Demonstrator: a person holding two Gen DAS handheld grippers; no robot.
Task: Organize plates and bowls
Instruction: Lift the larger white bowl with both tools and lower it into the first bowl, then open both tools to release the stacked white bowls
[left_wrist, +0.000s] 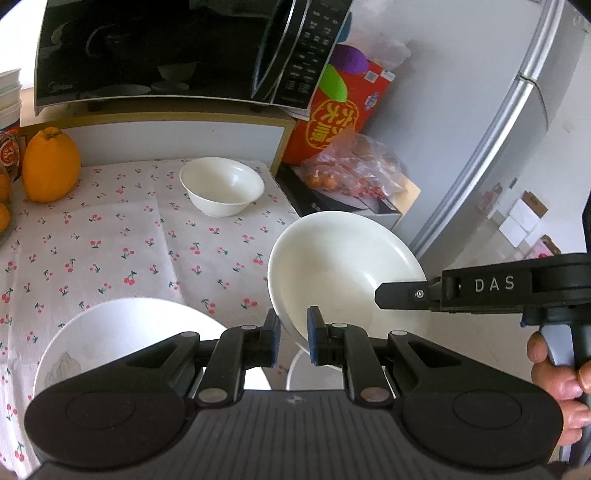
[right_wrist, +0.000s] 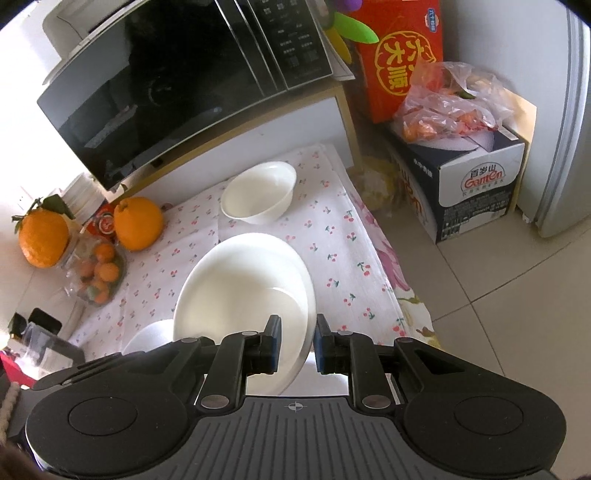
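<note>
While both grippers hung over the cherry-print tablecloth (left_wrist: 110, 236), one tilted white plate (left_wrist: 343, 266) sat lifted between them. Its hollow was empty. The left gripper (left_wrist: 293, 338) had its blue pads nearly together, pinching the plate's near rim; the right gripper (right_wrist: 297, 341) was closed just as narrowly on the rim of the same plate (right_wrist: 243, 295), and in the left view its black finger (left_wrist: 402, 295) reached in over the plate's far side. Farther back a small white bowl (left_wrist: 221, 184) stood upright on the cloth, nothing in it, well apart from the plate. Another white plate (left_wrist: 122, 332) lay flat on the cloth by the left gripper, and a white rim (left_wrist: 314, 373) showed under the lifted plate; what that was, I couldn't tell. Only the left view caught the hand (left_wrist: 557, 373) on the right gripper's handle. Only the right view gave the clear dish (right_wrist: 98, 273) of small oranges, the boxed carton (right_wrist: 476, 184) with a plastic bag (right_wrist: 447, 107) of fruit on top, and the tiled floor (right_wrist: 509, 295). Both views showed the black microwave (right_wrist: 177, 88) behind.
</note>
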